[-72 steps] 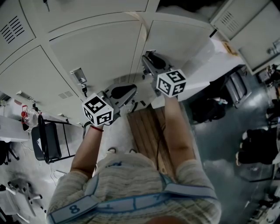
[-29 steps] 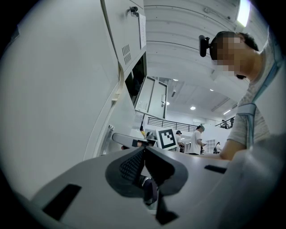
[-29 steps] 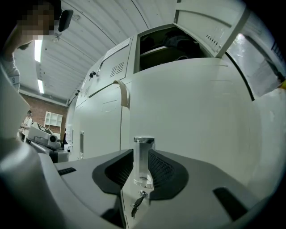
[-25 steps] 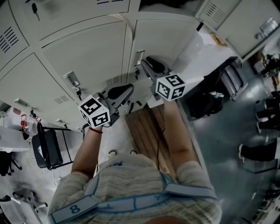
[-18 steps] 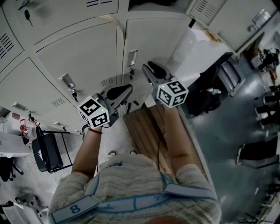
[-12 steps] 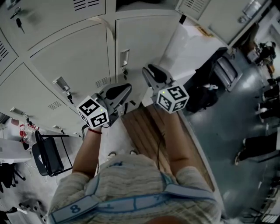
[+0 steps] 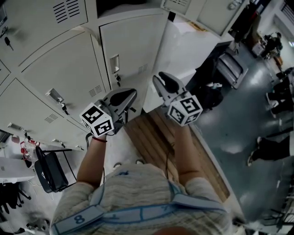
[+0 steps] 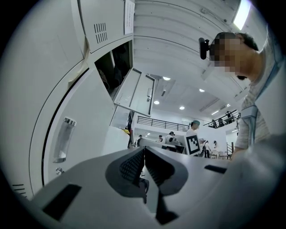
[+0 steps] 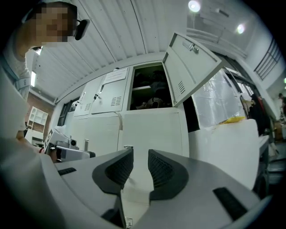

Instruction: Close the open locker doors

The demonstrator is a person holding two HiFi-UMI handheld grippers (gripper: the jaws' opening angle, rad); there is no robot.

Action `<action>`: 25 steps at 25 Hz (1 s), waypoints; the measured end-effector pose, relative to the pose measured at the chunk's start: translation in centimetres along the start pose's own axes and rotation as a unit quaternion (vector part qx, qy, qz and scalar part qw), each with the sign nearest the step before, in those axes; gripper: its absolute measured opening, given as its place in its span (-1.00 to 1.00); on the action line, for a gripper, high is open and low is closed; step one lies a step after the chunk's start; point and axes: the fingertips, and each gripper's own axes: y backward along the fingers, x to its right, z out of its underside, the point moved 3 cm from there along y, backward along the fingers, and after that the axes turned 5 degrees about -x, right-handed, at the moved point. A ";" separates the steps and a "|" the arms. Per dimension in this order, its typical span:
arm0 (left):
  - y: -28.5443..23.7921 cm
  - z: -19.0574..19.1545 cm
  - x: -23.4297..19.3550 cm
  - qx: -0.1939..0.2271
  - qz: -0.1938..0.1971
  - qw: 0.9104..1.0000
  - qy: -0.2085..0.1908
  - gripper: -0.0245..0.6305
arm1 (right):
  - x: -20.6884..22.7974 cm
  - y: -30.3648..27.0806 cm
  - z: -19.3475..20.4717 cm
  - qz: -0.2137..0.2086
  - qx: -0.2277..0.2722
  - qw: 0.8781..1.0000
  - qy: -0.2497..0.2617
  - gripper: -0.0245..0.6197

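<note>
**One upper locker door stands open; both tongs are empty**

In the head view we hold the left tongs (image 7: pixel 126 95) and right tongs (image 7: pixel 165 82) before closed doors, with the open compartment (image 7: pixel 120 5) above them at the frame's top, and a figure 8 shows on the shirt (image 7: pixel 78 219). In the left gripper view the left tongs (image 8: pixel 144 152) are pressed together on nothing and the open door (image 8: pixel 136 91) juts out overhead, while a paper notice (image 8: pixel 129 15) is too small to read. In the right gripper view the right tongs (image 9: pixel 140 163) stand slightly apart and empty, and we judge the open door (image 9: pixel 192 67) to be thin sheet metal, stiff and light, best pushed flat near its free latch edge.
</note>
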 end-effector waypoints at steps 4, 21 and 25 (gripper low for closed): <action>-1.5 0.0 0.8 0.000 0.008 1.000 -0.003 -0.91 | 1.4 2.1 -0.4 0.017 0.007 1.000 -0.001 -0.60; -6.9 -0.9 3.2 -0.006 0.040 0.999 -0.016 -0.91 | 7.9 7.8 -6.0 0.058 0.044 0.997 0.028 -0.60; -7.8 -1.4 3.3 -0.007 0.049 0.999 -0.015 -0.91 | 9.4 8.3 -7.7 0.057 0.050 0.997 0.026 -0.60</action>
